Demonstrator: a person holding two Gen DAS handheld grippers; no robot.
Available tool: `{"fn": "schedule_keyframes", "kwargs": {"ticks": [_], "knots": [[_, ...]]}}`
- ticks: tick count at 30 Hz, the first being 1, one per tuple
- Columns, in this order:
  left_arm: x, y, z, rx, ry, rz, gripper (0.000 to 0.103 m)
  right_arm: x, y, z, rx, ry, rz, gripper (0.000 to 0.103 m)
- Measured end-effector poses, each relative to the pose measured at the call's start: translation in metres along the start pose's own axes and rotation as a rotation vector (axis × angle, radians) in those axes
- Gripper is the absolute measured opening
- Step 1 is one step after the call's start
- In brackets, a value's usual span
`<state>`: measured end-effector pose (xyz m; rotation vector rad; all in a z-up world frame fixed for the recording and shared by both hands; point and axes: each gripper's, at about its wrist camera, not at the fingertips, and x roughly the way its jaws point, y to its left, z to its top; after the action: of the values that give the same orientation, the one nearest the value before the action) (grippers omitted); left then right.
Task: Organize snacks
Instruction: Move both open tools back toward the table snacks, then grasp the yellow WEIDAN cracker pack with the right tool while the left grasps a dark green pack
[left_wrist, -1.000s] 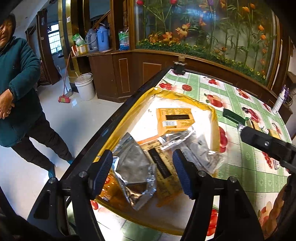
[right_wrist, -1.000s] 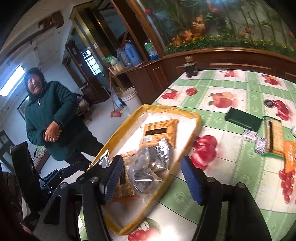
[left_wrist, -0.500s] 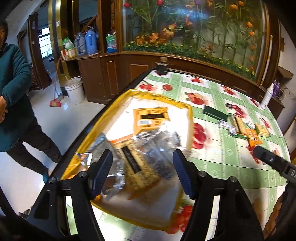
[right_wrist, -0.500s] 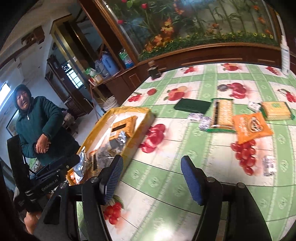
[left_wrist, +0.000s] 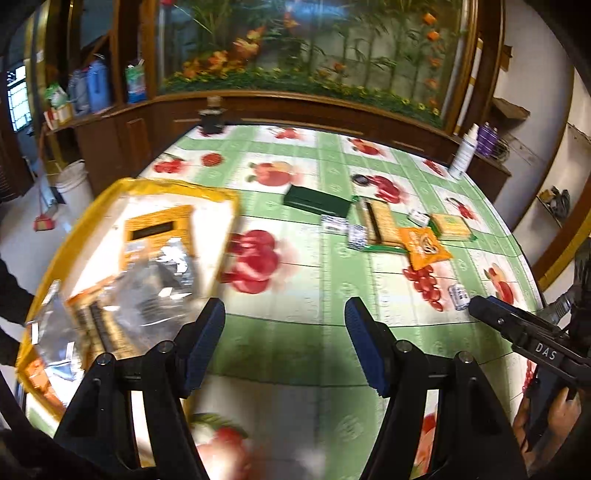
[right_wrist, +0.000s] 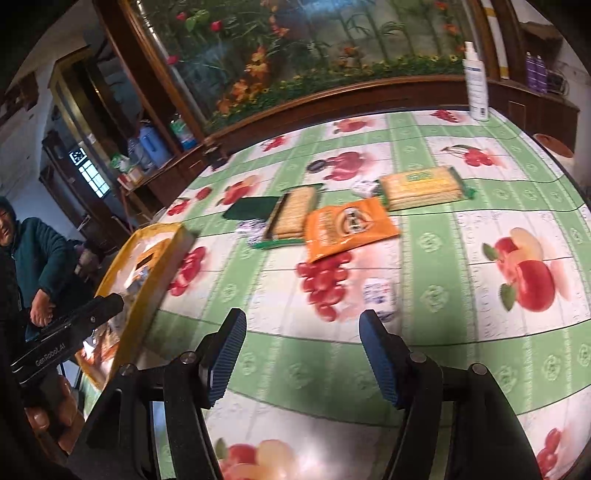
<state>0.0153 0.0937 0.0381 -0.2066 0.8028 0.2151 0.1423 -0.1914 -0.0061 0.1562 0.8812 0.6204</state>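
Partway through, by the look of it. Yellow tray (left_wrist: 74, 229) at the left edge of the bench (left_wrist: 295, 332), already loaded: an orange packet (left_wrist: 159, 230), silvery foil bags (left_wrist: 162, 273) and another dark-labelled pack, all heaped and blurred. Well apart from the tray, toward the middle and right of the bench, a loose cluster not yet sorted: dark green box (right_wrist: 253, 212), long cracker pack (right_wrist: 293, 216) just beside it, orange pouch (right_wrist: 349, 227) overlapping that pack's near end, second cracker pack (right_wrist: 421, 188) behind the pouch, and several small white wrapped sweets, one near the green box (right_wrist: 251, 226), one by the second cracker pack (right_wrist: 364, 187). One more sweet (right_wrist: 376, 291) alone, nearest the right tongs (right_wrist: 303, 354). Left tongs (left_wrist: 284, 347) released, jaws wide, nothing between them, only bare tablecloth below. Right tongs likewise released and empty, hanging above the bench short of the lone sweet. Judged from the layout: roughly a third to a half gathered, with the boxes, pouch and sweets left to move to the tray. Likely next pick the lone sweet or the pouch, though not certain. White spray bottle (right_wrist: 476, 83) at the far edge and a bystander in a teal jacket (right_wrist: 33, 251) beyond the tray, neither part of the job.
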Motion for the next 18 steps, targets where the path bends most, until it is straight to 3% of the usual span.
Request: {"fn": "schedule_keyframes", "kwargs": {"ticks": [5, 13, 18], "knots": [[0.032, -0.024, 0.018, 0.005, 0.019, -0.046, 0.066, 0.014, -0.024, 0.018, -0.001, -0.004, -0.056, 0.065], [0.077, -0.031, 0.068, -0.008, 0.010, -0.037, 0.066, 0.037, -0.062, 0.063, 0.014, -0.028, -0.169, 0.067], [0.116, -0.034, 0.092, -0.045, 0.069, -0.051, 0.066, 0.059, -0.074, 0.085, 0.004, -0.020, -0.219, 0.067]]}}
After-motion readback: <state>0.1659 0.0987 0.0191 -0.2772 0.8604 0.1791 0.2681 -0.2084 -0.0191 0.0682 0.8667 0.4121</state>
